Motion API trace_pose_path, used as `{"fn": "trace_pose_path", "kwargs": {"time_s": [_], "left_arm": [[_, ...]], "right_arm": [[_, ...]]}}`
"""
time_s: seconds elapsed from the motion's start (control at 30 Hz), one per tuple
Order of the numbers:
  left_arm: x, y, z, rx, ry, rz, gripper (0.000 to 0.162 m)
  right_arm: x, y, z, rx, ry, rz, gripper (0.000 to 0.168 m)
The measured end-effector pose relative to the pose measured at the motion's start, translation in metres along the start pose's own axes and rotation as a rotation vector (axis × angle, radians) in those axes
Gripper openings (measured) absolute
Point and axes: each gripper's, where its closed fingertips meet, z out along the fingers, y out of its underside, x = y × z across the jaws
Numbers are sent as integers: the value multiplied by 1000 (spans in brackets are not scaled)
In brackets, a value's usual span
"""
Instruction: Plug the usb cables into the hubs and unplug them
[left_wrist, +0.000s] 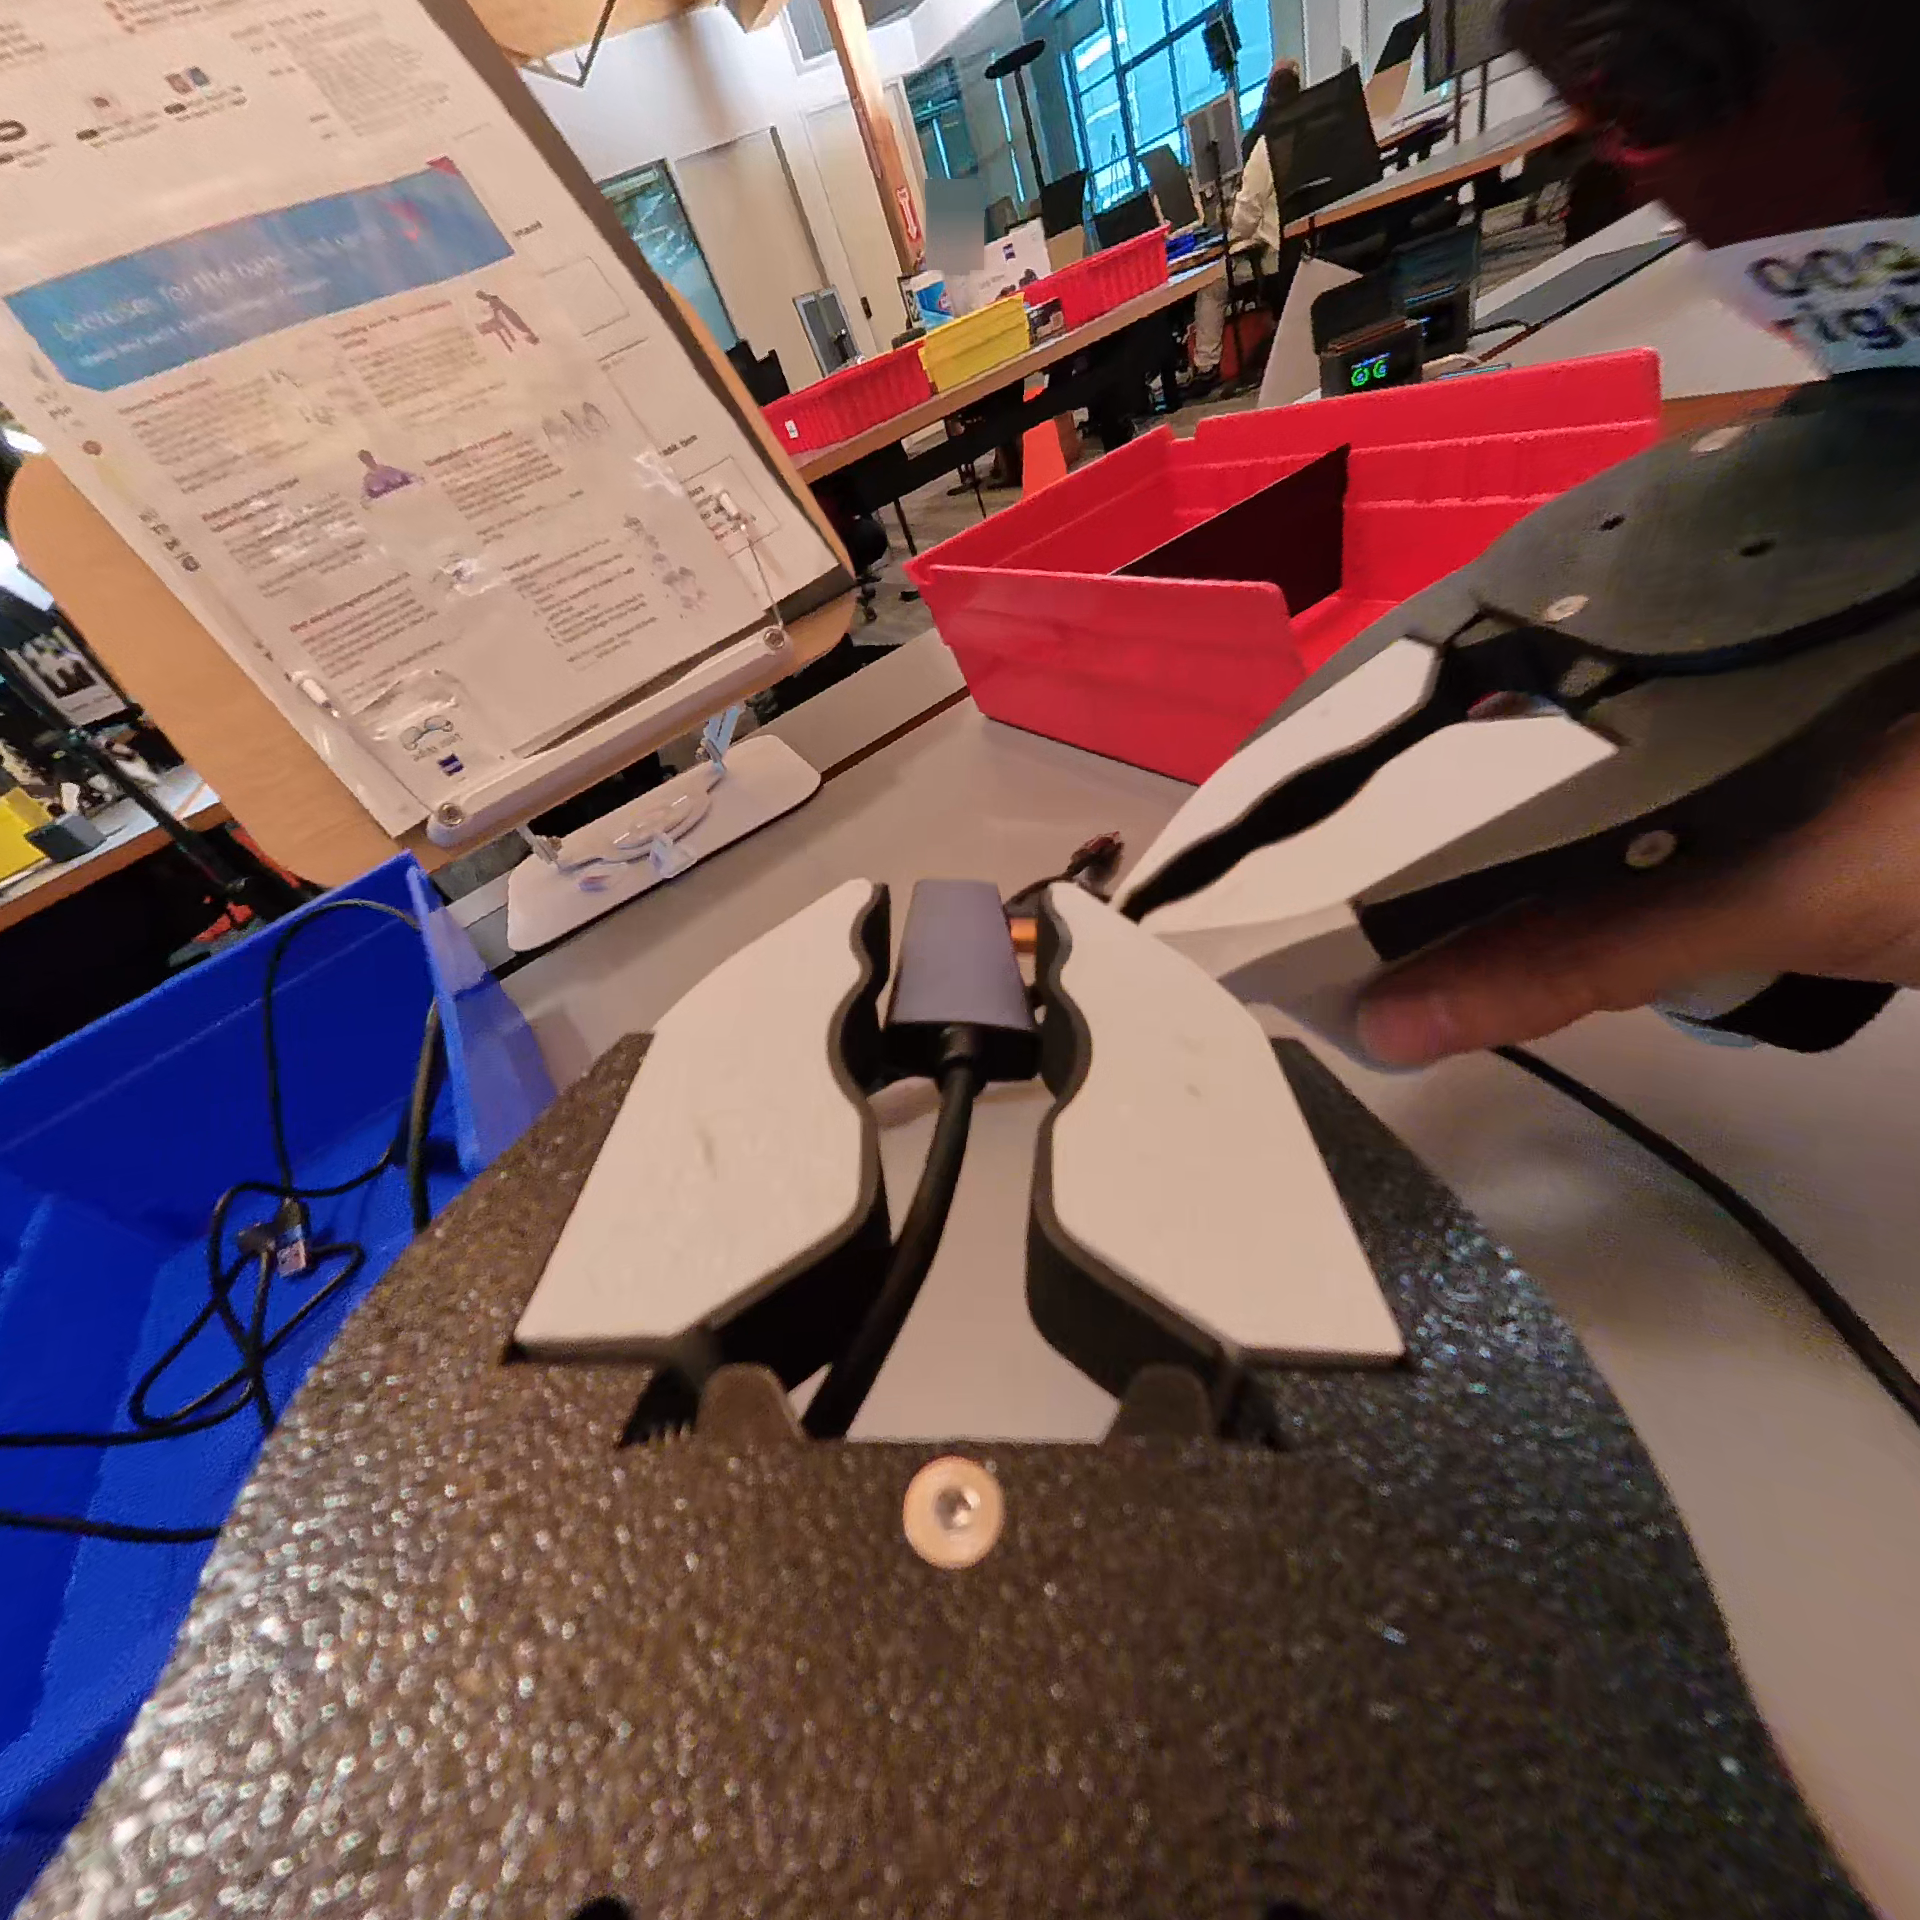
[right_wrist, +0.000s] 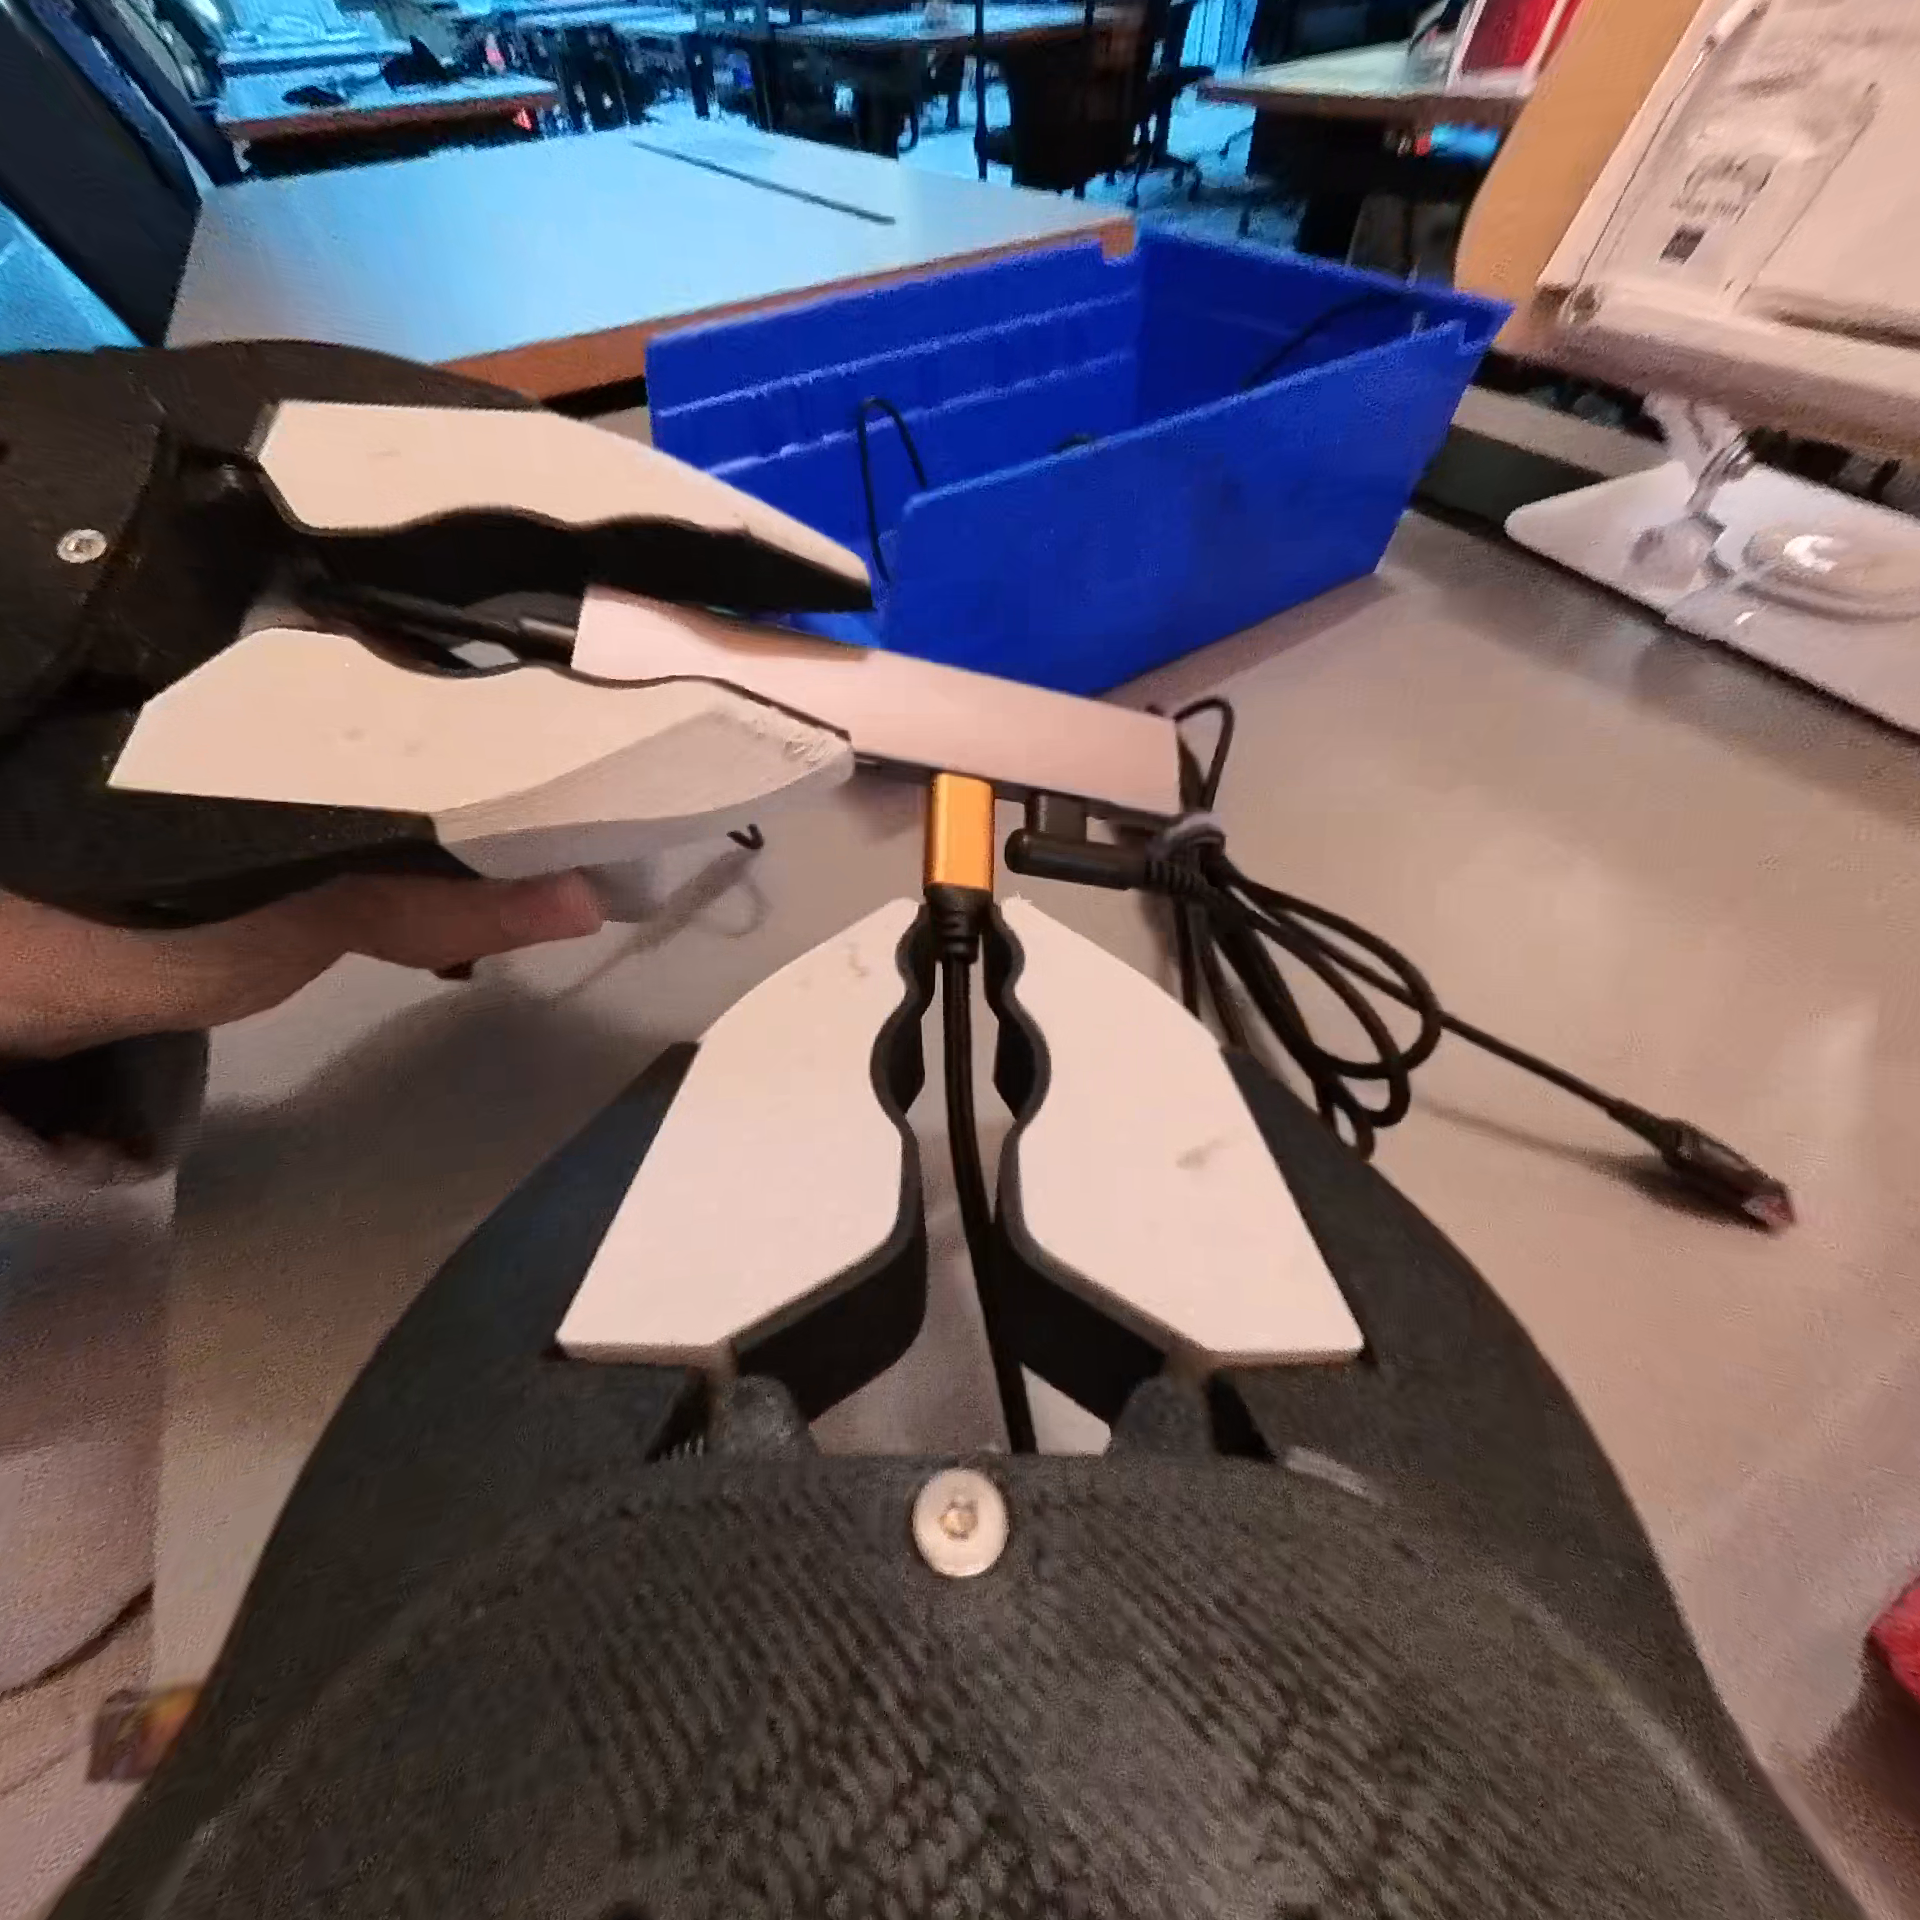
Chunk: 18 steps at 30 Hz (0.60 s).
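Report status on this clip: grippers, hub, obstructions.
Left gripper shut on hub. Right gripper shut on orange-plug cable, plugged in. Bundled black cable beside.

From the left wrist view we look close along the left gripper (left_wrist: 961, 914) toward the far red bin (left_wrist: 1226, 623). From the right wrist view we look close along the right gripper (right_wrist: 961, 914), leftward toward the blue bin (right_wrist: 1091, 582). We share the hub (left_wrist: 956, 961), both grippers and the grey table (right_wrist: 1558, 831).
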Motion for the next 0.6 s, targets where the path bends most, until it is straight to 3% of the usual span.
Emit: {"fn": "trace_pose_path", "kwargs": {"time_s": [0.03, 0.27, 0.37, 0.6], "left_arm": [[-3, 1, -2, -9, -6, -14, 26], [-6, 16, -12, -59, 1, -115, 37], [-3, 11, -16, -20, 50, -229, 26], [0, 10, -15, -86, 110, -407, 43]], "right_arm": [[0, -6, -1, 34, 20, -29, 8], [1, -31, -10, 143, 172, -312, 7], [-2, -29, -10, 124, 188, -388, 7], [-8, -31, -9, 142, 198, -453, 7]]}}
